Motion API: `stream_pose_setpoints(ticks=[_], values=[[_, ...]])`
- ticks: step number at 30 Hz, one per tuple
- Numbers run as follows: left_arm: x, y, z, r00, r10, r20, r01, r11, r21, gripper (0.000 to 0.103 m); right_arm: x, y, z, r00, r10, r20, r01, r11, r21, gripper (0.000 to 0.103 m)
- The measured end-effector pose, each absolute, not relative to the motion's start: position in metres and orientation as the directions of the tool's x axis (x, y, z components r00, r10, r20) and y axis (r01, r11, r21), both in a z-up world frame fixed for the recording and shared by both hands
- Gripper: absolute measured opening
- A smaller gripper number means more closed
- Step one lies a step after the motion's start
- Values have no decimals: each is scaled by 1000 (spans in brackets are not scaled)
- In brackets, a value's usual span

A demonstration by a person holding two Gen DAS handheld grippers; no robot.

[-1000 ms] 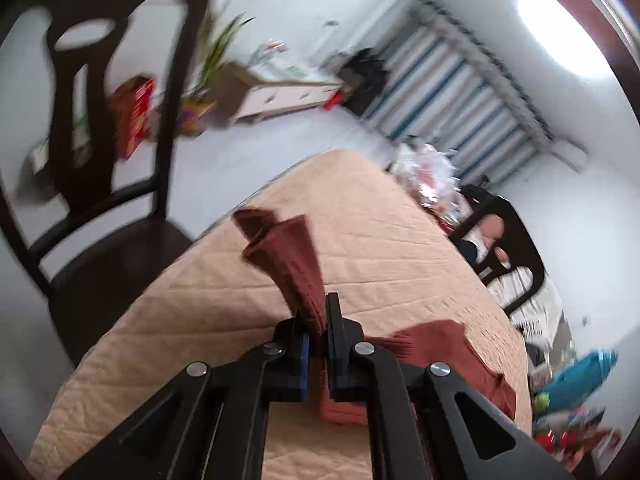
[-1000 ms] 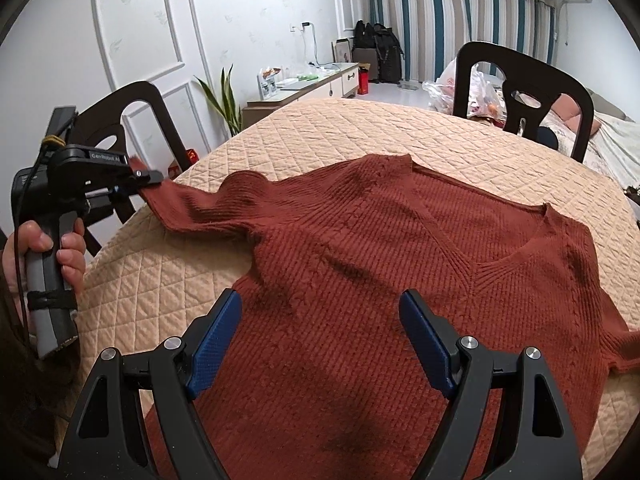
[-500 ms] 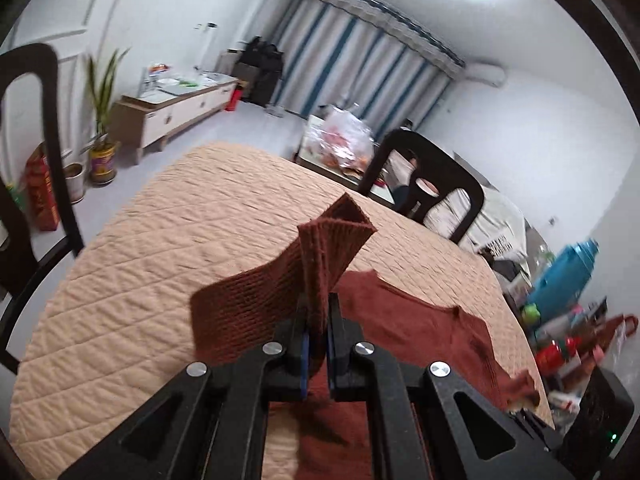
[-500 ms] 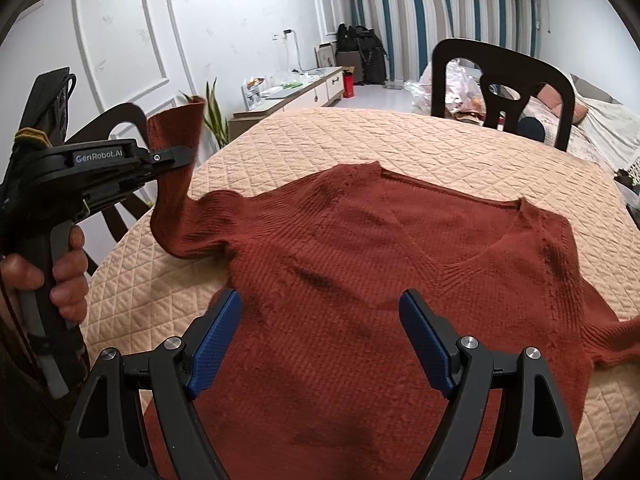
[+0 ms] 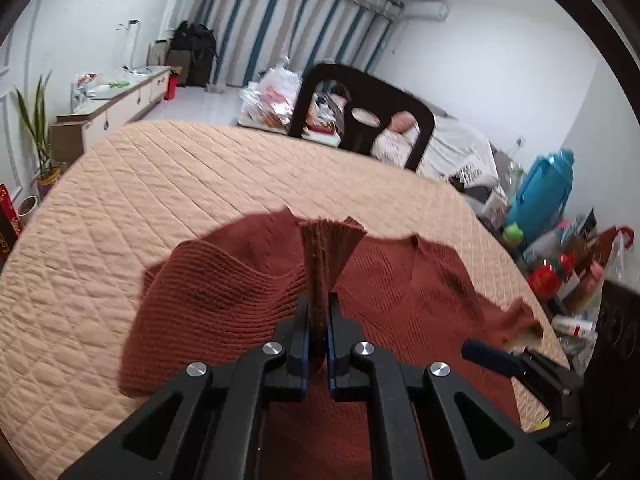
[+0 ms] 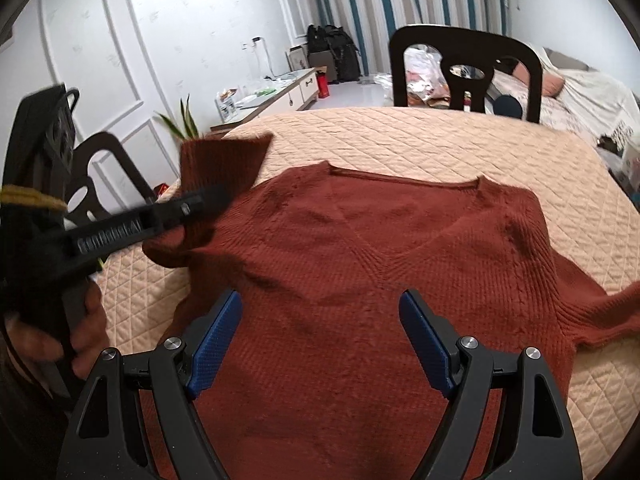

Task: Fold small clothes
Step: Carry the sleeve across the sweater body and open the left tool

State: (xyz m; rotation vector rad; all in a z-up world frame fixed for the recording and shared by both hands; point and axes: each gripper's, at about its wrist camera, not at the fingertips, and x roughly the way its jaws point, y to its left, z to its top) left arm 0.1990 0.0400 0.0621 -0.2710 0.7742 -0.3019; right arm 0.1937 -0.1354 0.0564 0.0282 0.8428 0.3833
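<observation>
Sleeve (image 6: 222,162), pinched shut in the left claw (image 5: 318,312), stands lifted left of the sweater (image 6: 380,264) body, while the right claw (image 6: 320,336) gapes empty over its chest.

My left gripper (image 6: 208,196) is smeared with blur in the right wrist view, its lettering unreadable, and it covers part of the sleeve (image 6: 222,160) it pinches. In my left wrist view the sleeve's pinched end is hidden between the fingers (image 5: 300,332). The sweater's (image 6: 360,280) near hem is cut off by the bottom edge, behind my right gripper (image 6: 320,336). The clutter (image 5: 560,264) at the far right is too small to tell apart.
</observation>
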Motion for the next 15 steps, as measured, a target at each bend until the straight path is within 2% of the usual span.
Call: stream_pose_setpoints(ticks=[7,11,13,14,15], values=[[202,17,41,619,-381,-687,205,922,-328,8,201,-157,51,589,334,-736,-261,940,218,81],[204,16,38,583,-422,-694,208,904,-374,9,206,-166,48,577,344,-741,-231,939,255,81],[200,19,41,579,-444,-684,227,894,-387,18,209,-170,46,563,361,-743,-220,933,286,81],[197,19,43,581,-446,-680,242,893,-379,30,210,-171,45,556,368,-745,-213,930,301,81],[194,21,45,581,-447,-680,252,893,-372,37,211,-172,44,551,374,-746,-208,927,312,81]])
